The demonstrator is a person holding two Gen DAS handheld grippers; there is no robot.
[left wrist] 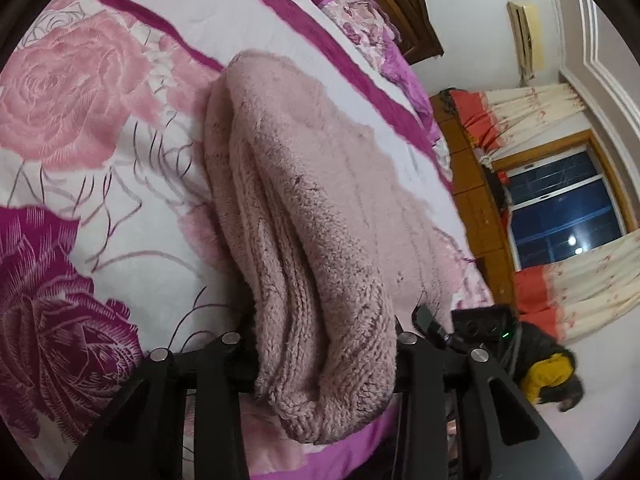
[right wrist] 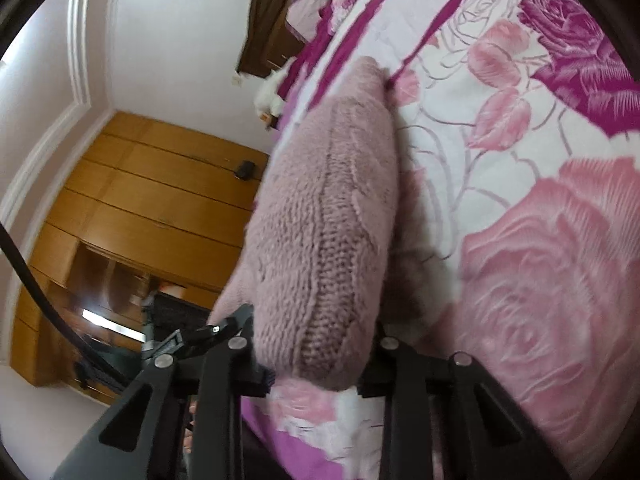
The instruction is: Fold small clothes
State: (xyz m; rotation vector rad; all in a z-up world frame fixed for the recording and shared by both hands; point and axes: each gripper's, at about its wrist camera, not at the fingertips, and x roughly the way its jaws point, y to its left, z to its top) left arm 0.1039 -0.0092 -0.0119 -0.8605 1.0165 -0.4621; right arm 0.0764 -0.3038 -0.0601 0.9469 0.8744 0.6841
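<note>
On bedspread (left wrist: pixel 120 240), folded fuzzy pink sweater (left wrist: pixel 320 220)

A home bedroom: rose-print bedspread (left wrist: pixel 120 128), wooden headboard (left wrist: pixel 404 8), curtained window (left wrist: pixel 560 208), wooden wardrobe (right wrist: pixel 132 200).

dusty-pink fuzzy knit garment (left wrist: pixel 304 216), cable-ribbed, folded into thick bulky layers, near end bunched and raised, far end lying on the floral bed cover (left wrist: pixel 80 128).
</note>
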